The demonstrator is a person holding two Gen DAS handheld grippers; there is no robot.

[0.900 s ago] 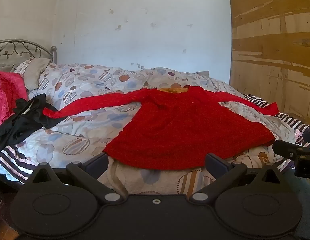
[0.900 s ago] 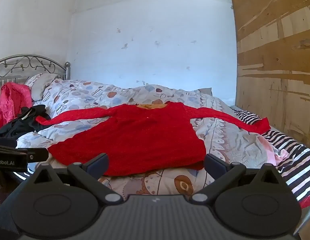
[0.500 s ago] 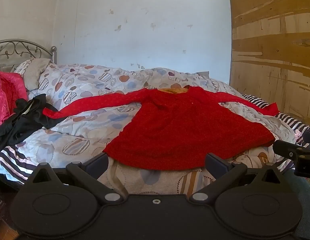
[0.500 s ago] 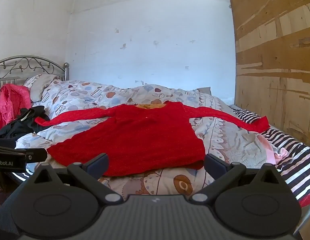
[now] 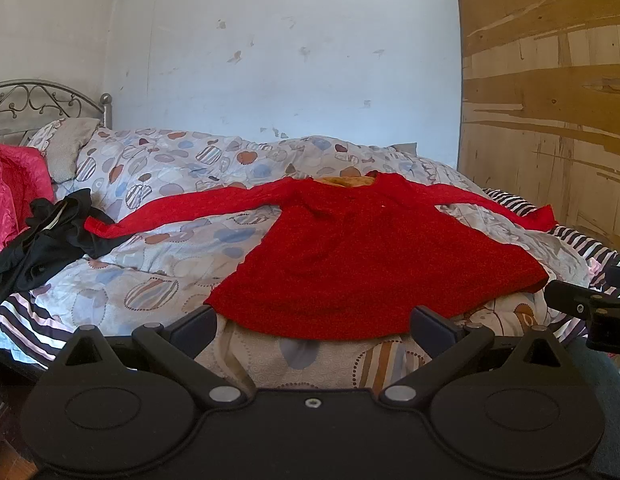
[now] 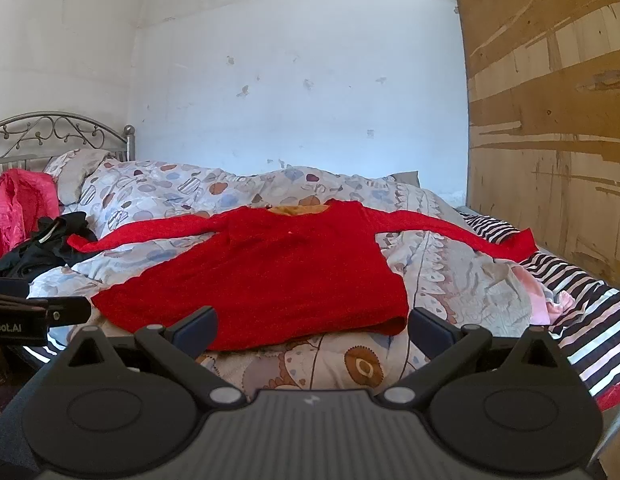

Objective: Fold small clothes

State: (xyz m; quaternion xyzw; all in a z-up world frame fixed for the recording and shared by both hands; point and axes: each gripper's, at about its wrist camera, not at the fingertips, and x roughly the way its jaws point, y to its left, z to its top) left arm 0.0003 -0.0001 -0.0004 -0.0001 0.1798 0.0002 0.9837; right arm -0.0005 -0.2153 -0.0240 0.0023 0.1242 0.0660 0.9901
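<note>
A red long-sleeved knit top (image 5: 370, 256) lies flat on the patterned duvet, both sleeves spread out to the sides, hem toward me. It also shows in the right wrist view (image 6: 269, 276). My left gripper (image 5: 314, 326) is open and empty, just in front of the hem near the bed's front edge. My right gripper (image 6: 312, 326) is open and empty, in front of the hem's right part. Each gripper shows at the edge of the other's view, the right one (image 5: 590, 308) and the left one (image 6: 33, 316).
A black garment (image 5: 45, 236) and a pink garment (image 5: 9, 192) lie at the bed's left side by a grey pillow (image 5: 67, 148) and a metal headboard (image 5: 37, 104). A plywood wall (image 5: 550, 120) stands at the right. A striped sheet (image 6: 582, 320) covers the right edge.
The right wrist view has drifted slightly. Both grippers stay open and the red top has not moved.
</note>
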